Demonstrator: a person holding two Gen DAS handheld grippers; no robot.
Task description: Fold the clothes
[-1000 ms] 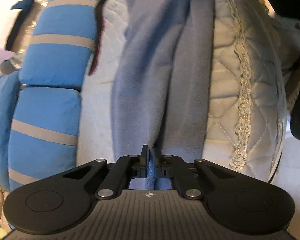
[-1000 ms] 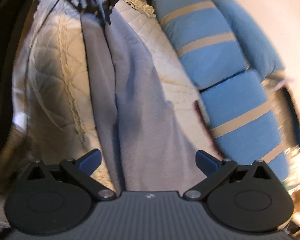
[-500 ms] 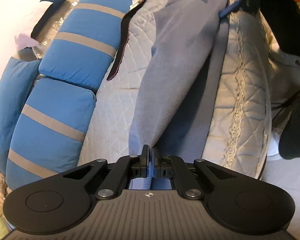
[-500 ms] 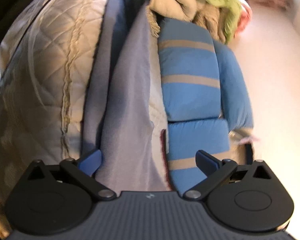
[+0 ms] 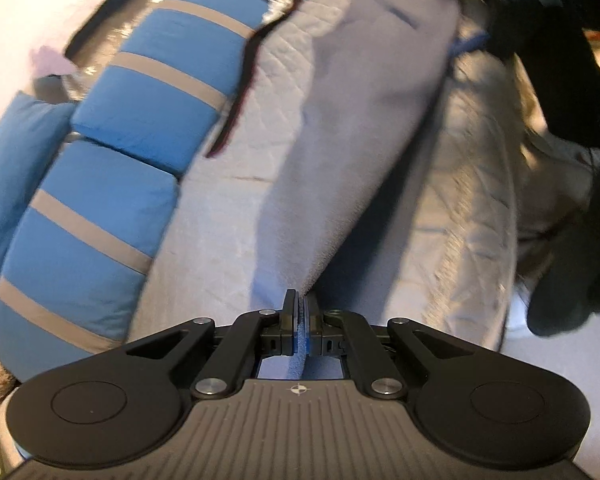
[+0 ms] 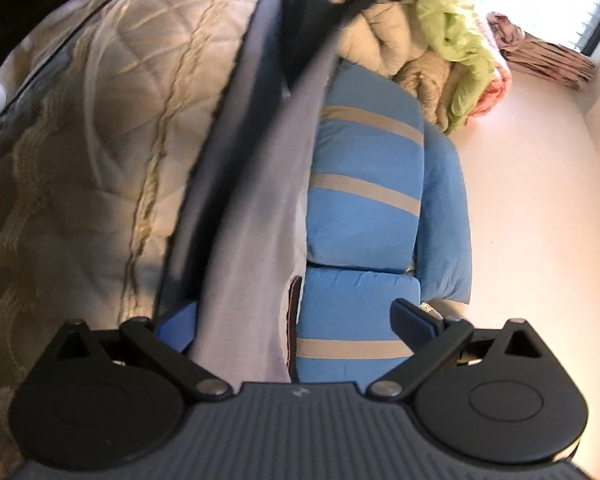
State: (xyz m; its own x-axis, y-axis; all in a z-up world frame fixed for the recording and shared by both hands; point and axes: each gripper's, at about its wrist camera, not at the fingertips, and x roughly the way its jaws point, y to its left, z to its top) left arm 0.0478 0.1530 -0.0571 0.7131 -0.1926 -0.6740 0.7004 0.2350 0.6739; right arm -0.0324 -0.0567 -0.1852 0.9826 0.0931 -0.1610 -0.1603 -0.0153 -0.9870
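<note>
Left gripper (image 5: 300, 308) pinched the grey garment (image 5: 364, 120) (stretched over the quilt (image 5: 228, 220)); right gripper (image 6: 296, 316) gaped wide beside it.

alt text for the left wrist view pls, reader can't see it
The left gripper is shut on one end of a long grey garment, which stretches away from the camera over a white quilted bed cover. Blue cushions with grey stripes line the bed's left side, and a dark blurred shape fills the right edge.
</note>
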